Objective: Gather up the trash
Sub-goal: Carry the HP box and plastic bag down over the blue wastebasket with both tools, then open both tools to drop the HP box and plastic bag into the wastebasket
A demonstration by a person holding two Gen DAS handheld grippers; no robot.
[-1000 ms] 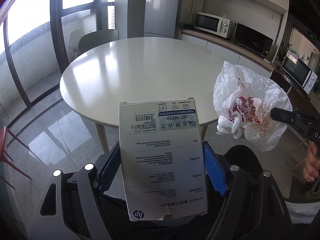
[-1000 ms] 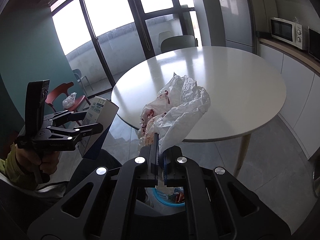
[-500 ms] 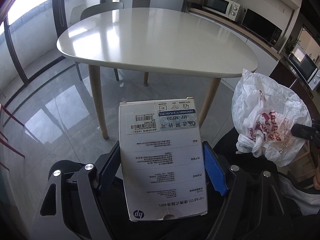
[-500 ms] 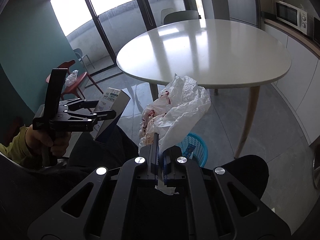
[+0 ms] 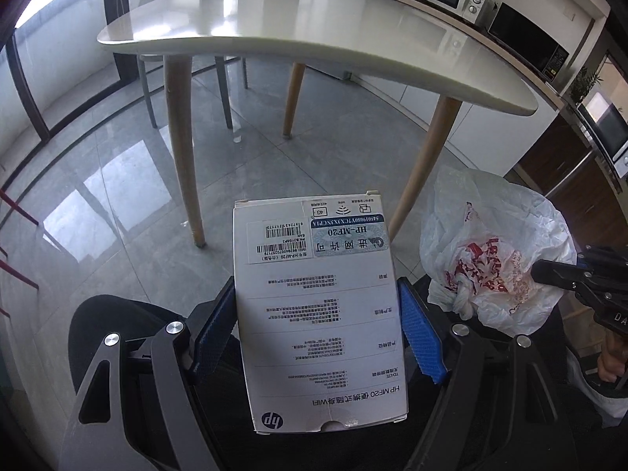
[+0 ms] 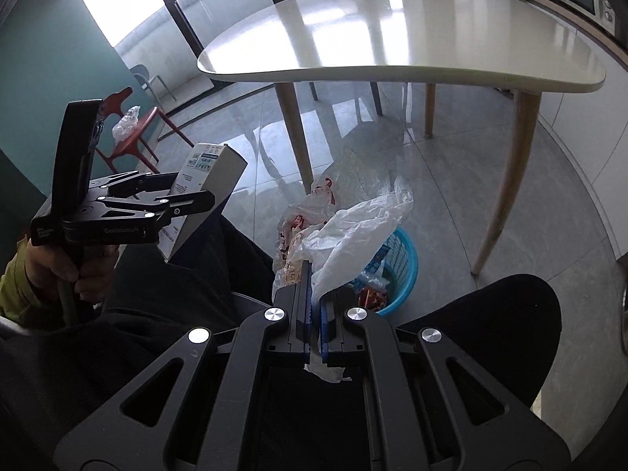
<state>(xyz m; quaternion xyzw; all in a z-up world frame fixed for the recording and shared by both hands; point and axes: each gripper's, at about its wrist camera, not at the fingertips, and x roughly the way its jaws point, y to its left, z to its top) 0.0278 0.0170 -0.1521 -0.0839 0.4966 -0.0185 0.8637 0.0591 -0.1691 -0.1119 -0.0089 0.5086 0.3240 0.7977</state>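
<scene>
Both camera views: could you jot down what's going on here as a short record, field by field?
left gripper: shut on white HP box
right gripper: shut on crumpled plastic bag
bin: blue basket on the floor, wrappers inside, just beyond the bag
table: round, white, wooden legs, past both grippers
likely next: drop bag and box into the basket

basket (image 6: 404,259): near side and most contents covered by the plastic bag (image 6: 345,235)
box (image 5: 318,310): small print too fine to be read; sides hidden by blue pads (image 5: 422,337)
right gripper (image 5: 565,274): cut off by left-wrist frame edge
</scene>
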